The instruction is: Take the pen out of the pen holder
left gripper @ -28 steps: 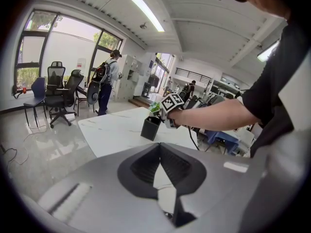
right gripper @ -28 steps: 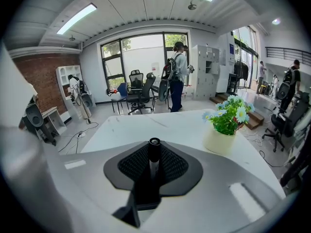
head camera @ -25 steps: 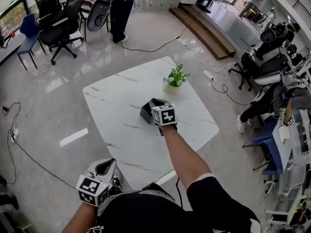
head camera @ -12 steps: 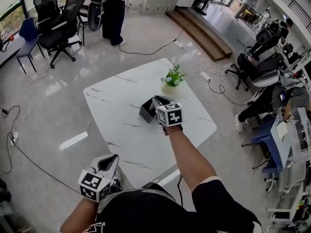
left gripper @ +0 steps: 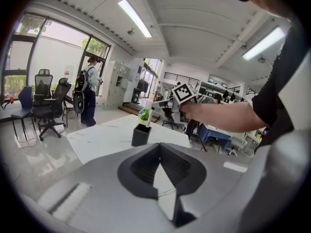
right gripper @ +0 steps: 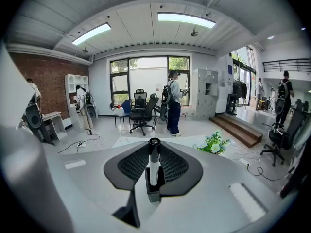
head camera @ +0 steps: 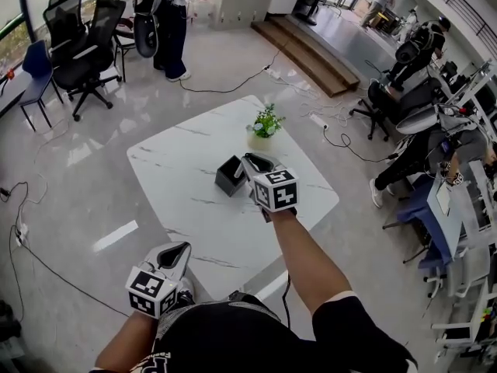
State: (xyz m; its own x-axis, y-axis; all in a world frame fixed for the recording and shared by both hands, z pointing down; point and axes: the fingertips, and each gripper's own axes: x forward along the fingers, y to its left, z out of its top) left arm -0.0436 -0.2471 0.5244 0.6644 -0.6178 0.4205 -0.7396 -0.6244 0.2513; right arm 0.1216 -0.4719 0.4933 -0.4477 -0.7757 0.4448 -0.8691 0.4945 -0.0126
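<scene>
A black square pen holder (head camera: 229,176) stands near the middle of the white marble table (head camera: 178,169). My right gripper (head camera: 252,162) hovers just over it, shut on a white pen with a black cap (right gripper: 154,165). In the right gripper view the pen stands upright between the jaws, with the pen holder (right gripper: 153,191) directly under it. In the left gripper view the pen (left gripper: 150,114) slants up from the holder (left gripper: 140,135), its lower end at the rim. My left gripper (head camera: 178,249) hangs off the table's near edge, jaws together and empty.
A small potted plant (head camera: 264,125) sits on the table just beyond the holder. Office chairs (head camera: 78,45) and a standing person (head camera: 167,22) are at the far left, floor cables run around, and seated people (head camera: 419,92) are to the right.
My right gripper has risen a little above the holder and come toward me with the pen in its jaws. The left gripper has barely moved.
</scene>
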